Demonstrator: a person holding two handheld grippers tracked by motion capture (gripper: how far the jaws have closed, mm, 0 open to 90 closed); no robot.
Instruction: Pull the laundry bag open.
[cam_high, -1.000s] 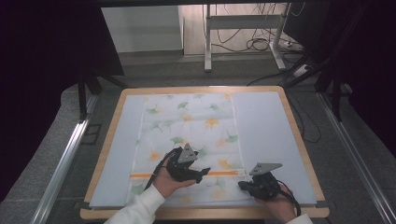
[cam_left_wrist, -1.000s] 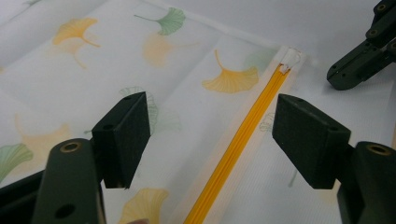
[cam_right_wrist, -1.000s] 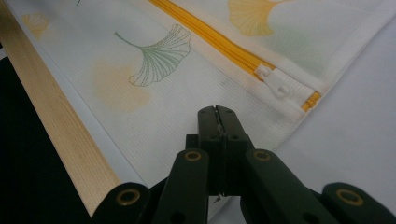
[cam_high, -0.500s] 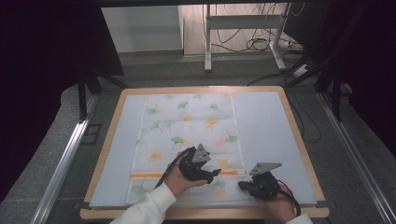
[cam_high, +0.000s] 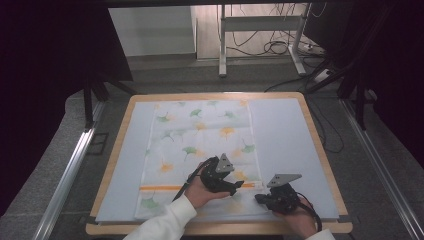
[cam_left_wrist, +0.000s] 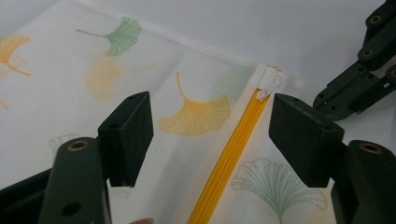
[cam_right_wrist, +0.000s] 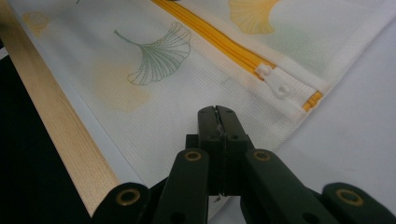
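A white mesh bag (cam_high: 200, 135) printed with ginkgo leaves lies flat on the mat, its orange zipper (cam_high: 160, 188) running across the near end. My left gripper (cam_high: 239, 186) hovers open over the zipper's right end. In the left gripper view the jaws (cam_left_wrist: 210, 126) straddle the zipper (cam_left_wrist: 229, 158), with the white pull tab (cam_left_wrist: 267, 86) just beyond them. My right gripper (cam_high: 260, 199) is shut, its tips (cam_right_wrist: 217, 114) resting on the bag's near right corner, short of the pull tab (cam_right_wrist: 275, 79). Whether fabric is pinched between them is hidden.
A pale blue-grey mat (cam_high: 290, 140) covers the wooden table (cam_high: 215, 96), whose near edge (cam_right_wrist: 51, 135) runs just beside the bag. The right gripper's linkage (cam_left_wrist: 359, 79) sits close to the left jaws. Desk legs and cables (cam_high: 270, 45) stand beyond the table.
My left gripper has moved rightward along the zipper toward its right end, closing in on the right gripper. The right gripper has stayed put.
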